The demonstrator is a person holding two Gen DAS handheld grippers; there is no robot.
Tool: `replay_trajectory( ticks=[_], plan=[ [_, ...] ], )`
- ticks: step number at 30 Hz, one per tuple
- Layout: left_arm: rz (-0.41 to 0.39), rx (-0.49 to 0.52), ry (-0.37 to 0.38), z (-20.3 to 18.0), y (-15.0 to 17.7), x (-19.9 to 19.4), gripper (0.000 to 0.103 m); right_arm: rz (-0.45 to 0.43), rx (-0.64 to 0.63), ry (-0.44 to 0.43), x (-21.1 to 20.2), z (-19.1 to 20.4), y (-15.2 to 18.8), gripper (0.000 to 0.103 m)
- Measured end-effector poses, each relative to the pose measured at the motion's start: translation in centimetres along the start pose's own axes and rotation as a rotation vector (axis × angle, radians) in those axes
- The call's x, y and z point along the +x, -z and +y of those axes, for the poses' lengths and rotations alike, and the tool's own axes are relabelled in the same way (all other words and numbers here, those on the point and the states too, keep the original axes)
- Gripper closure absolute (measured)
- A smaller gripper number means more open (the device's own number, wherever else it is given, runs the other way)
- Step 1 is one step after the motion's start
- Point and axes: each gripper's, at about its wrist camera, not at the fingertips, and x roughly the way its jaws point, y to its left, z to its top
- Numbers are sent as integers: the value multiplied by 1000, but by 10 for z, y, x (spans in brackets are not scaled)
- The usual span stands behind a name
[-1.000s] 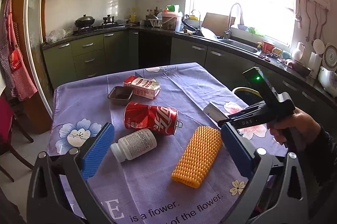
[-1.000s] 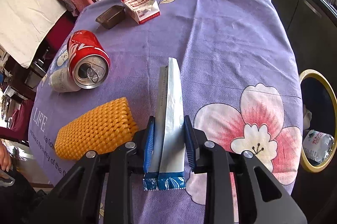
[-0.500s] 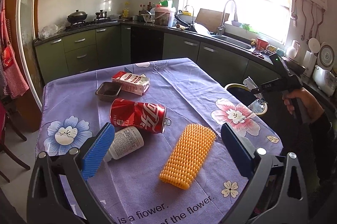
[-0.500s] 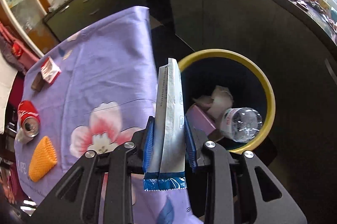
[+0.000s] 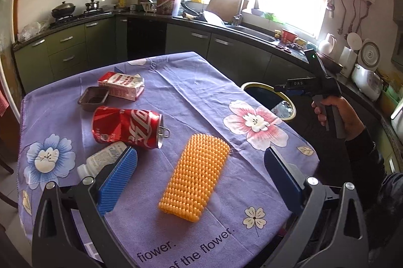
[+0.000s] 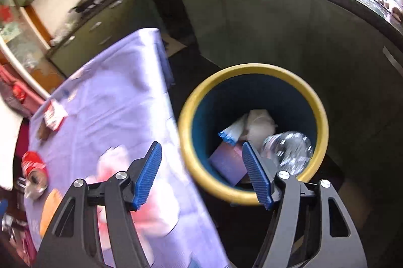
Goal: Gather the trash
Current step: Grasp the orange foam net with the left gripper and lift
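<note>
My right gripper (image 6: 204, 173) is open and empty above the near rim of a yellow-rimmed blue bin (image 6: 254, 70). The silver-and-blue wrapper (image 6: 230, 130) lies inside the bin with a clear bottle (image 6: 289, 147), a purple box (image 6: 228, 162) and crumpled paper. My left gripper (image 5: 201, 177) is open and empty over the table's near side, straddling an orange knobbly sleeve (image 5: 196, 175). A crushed red cola can (image 5: 126, 124), a white pill bottle (image 5: 103, 161), a red-and-white carton (image 5: 122, 85) and a small brown tray (image 5: 93, 98) lie on the purple tablecloth (image 5: 201, 97).
The bin (image 5: 270, 98) stands on the floor just past the table's right edge. Dark green cabinets and a counter with a sink (image 5: 252, 32) run behind the table. The person's hand holds the right gripper (image 5: 312, 86) over the bin.
My right gripper carried the wrapper from the table to over the bin, then opened; the wrapper now lies in the bin. My left gripper stayed open and drew back slightly.
</note>
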Motion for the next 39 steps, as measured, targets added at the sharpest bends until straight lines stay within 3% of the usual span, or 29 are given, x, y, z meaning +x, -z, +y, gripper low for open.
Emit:
replay_trajectory(
  ticks=[3,10,19,23,27,29,39],
  plan=[
    [71,59,58,-7,1,24,7,-15,-23,-36,-15,14,27,36],
    [255,112,96,-7,12,91,7,-35,-59,-81,-31,47,63,35],
    [319,136,79,-3,17,120,8,-42,-86,-82,-32,61,71,34],
    [342,110,78,2,16,126,34,-41,-83,-72,-30,58,71,34],
    [334,90,67,6,14,126,42,-45,-80,-78,-31,57,71,34],
    [331,87,69,6,14,125,52,-44,-80,-82,-31,57,71,34],
    [301,96,72,1,8,113,82,-43,-78,-87,-32,57,72,34]
  ],
)
